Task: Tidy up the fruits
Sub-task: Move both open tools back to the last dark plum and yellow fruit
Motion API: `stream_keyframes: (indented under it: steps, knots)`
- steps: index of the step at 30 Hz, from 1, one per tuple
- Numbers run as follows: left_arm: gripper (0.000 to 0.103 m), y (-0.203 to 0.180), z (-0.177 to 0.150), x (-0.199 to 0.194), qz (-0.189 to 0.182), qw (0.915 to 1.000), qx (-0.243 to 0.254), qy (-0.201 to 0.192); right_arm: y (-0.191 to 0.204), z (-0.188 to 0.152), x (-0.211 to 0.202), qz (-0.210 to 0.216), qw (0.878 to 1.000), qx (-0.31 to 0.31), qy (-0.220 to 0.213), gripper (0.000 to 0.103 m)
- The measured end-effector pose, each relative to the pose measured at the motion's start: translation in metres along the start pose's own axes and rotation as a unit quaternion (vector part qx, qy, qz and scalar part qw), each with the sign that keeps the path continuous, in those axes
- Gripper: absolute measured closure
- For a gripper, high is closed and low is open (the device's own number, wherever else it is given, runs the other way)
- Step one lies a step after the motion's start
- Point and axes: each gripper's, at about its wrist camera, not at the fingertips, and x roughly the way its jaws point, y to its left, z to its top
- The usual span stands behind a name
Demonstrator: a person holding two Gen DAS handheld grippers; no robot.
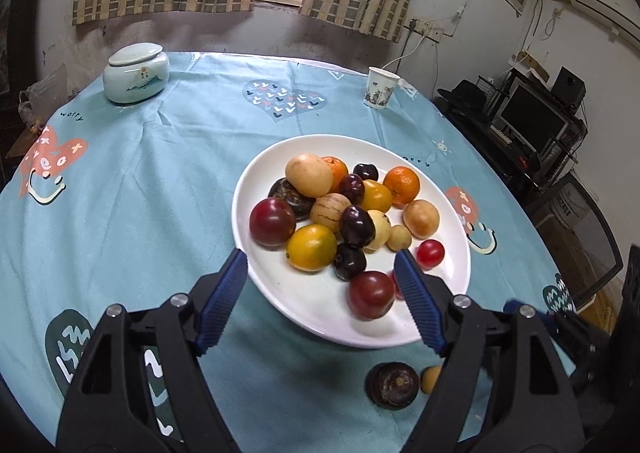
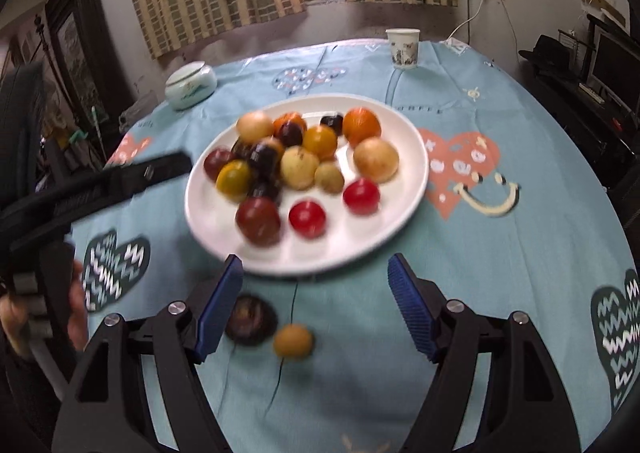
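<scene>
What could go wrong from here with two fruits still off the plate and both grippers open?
1. The small tan fruit and the dark round fruit lie close together on the tablecloth; closing the right gripper on one may nudge the other and send it rolling.
2. The white plate is heaped; another fruit could dislodge the pile, and the red tomatoes near its rim might roll off.
3. The left gripper hovers over the plate's near rim and could tip it.

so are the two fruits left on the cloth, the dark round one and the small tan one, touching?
Apart. The right wrist view shows a strip of blue cloth between the dark round fruit and the small tan fruit, though the picture is blurred.
</scene>
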Motion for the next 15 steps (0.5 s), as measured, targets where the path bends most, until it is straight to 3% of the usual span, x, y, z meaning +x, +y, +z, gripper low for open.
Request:
stream_keyframes:
  steps: [7, 15]
  knots:
    - [0.019, -0.004, -0.017, -0.004, 0.003, 1.0, 0.005, 0.007, 0.007, -0.033, -0.007, -0.003, 1.0, 0.004, 0.027, 0.028]
    - [0.014, 0.008, -0.039, -0.003, 0.028, 0.9993, -0.013, 0.021, 0.005, -0.05, 0.016, -0.012, 0.997, 0.003, 0.071, 0.028]
